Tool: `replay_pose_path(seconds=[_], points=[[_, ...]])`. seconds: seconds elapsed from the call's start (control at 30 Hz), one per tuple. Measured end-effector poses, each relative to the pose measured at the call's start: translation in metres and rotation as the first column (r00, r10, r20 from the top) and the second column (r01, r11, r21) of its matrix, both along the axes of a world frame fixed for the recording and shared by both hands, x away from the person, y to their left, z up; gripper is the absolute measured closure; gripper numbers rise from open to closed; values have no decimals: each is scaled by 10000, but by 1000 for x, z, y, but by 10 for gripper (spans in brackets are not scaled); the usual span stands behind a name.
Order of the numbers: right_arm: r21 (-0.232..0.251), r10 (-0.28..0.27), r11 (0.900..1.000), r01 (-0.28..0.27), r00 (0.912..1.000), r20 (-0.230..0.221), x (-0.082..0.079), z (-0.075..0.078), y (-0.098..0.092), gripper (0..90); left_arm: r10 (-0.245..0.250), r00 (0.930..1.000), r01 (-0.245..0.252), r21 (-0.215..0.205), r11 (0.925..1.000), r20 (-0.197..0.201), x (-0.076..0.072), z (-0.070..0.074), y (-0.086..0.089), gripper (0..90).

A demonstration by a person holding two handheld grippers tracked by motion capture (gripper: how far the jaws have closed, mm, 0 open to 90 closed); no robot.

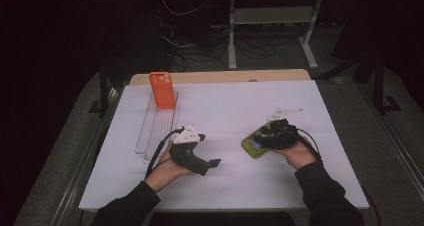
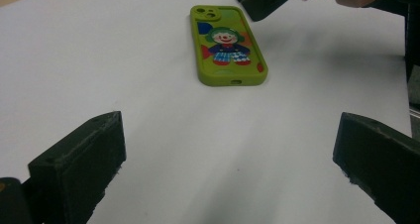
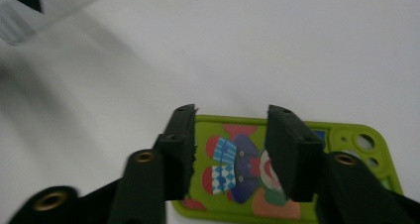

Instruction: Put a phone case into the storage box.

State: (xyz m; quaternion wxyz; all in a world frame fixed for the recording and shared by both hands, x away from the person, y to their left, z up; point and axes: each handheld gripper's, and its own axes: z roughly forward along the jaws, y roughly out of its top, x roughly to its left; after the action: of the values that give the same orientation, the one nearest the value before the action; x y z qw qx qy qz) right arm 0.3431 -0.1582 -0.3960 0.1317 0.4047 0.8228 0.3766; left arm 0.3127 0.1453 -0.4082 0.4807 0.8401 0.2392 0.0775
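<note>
Phone case: the green phone case [image 1: 254, 145] lay flat on the white counter [image 1: 225, 111], toward its right side, picture side up, close in front of my right hand.
High view: it showed the whole layout, with my left gripper [image 1: 197, 153] near the counter's middle front and my right gripper [image 1: 265, 136] covering much of the green case. Far off at the back left an orange phone case [image 1: 162, 90] stood upright at the far end of a clear rack [image 1: 155, 128].
Left gripper view: this gave the clearest look at the green case [image 2: 228, 44], lying apart from my left gripper [image 2: 228, 159], with a dark part of the other gripper just past its far corner.
Right gripper view: here the green case [image 3: 346, 135] sat directly under my right gripper [image 3: 230, 144], its camera holes at the right.
Left fingers: they [image 2: 79, 159] stood wide apart with bare counter between them, holding nothing.
Right fingers: they [image 3: 181, 149] were set narrow, above the case's printed face; I could not tell whether they touched it, and they were not clamped on it.
Print: a cartoon clown with green hair, a red nose and a blue checked outfit.
Writing: none could be read on either case.
</note>
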Motion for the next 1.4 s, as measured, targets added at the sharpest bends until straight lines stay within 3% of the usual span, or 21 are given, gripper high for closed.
replay_pose_path(seconds=[0.13,0.3,0.63,0.93,1.13,1.4], points=[[-274,161,9995,-180,9976,-675,18,-6,18,737,-8,10000,8,32,10000,-58,1,0,1,0],[-731,507,9956,-588,9928,-1081,33,-17,38,877,-60,9999,60,-4,10000,-82,1,-1,1,0],[-1075,768,9897,-942,9848,-1559,49,-29,57,883,3,9999,-2,50,10000,-139,2,-2,3,0],[-1439,854,9832,-1126,9794,-1830,48,-36,61,884,-12,9998,10,-116,9999,-192,1,-1,3,0],[-1378,780,9848,-1054,9785,-1908,39,-36,54,884,10,9997,-15,-182,9998,-244,1,-1,1,0],[-1439,592,9856,-885,9788,-1962,20,-38,27,884,54,9998,-57,-163,9999,-207,0,0,2,0]])
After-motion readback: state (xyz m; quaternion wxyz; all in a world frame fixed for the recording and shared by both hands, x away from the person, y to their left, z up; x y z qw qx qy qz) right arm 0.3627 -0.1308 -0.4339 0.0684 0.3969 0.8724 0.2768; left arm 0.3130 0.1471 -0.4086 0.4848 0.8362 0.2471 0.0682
